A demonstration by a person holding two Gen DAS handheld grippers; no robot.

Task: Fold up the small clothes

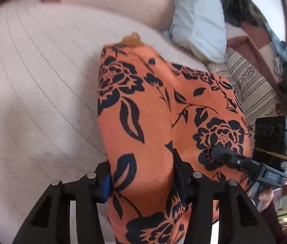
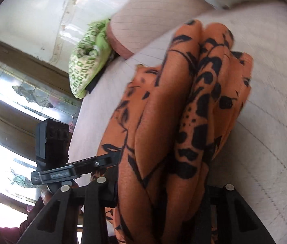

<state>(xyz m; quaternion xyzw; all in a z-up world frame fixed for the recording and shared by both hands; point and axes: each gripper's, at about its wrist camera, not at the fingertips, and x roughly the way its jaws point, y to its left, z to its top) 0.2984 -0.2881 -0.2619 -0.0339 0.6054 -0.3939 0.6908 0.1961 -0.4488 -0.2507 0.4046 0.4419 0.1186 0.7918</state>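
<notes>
Orange cloth with dark flowers [image 1: 143,105] caught between the left gripper [image 1: 143,185] fingers [image 1: 104,183], both of them pressing on the fabric. Cloth running out ahead of those fingers across the pale bed cover [image 1: 31,71], folded over in a long band. A mustard-coloured bit [image 1: 132,38] peeking out at the far end of the cloth. To the right of the left fingers, the right gripper [image 1: 216,152] poking into the same cloth, its dark tip on a big flower. Past the cloth, a white pillow [image 1: 198,20] lying beside a striped cushion [image 1: 251,85], and a dark furry thing [image 1: 241,6] further back, too blurred to name.

From the right wrist view, the same orange cloth [image 2: 174,111] bunched into thick rolls between the right gripper [image 2: 159,195] fingers [image 2: 220,195], squeezed tight there. Cloth reaching forward from the fingers onto the bed cover [image 2: 275,81]. Left gripper [image 2: 106,160] off to the left of the right fingers, its tip at the cloth's edge. A green and white patterned bundle [image 2: 88,57] far ahead on the left, near a pink bolster [image 2: 143,20].
</notes>
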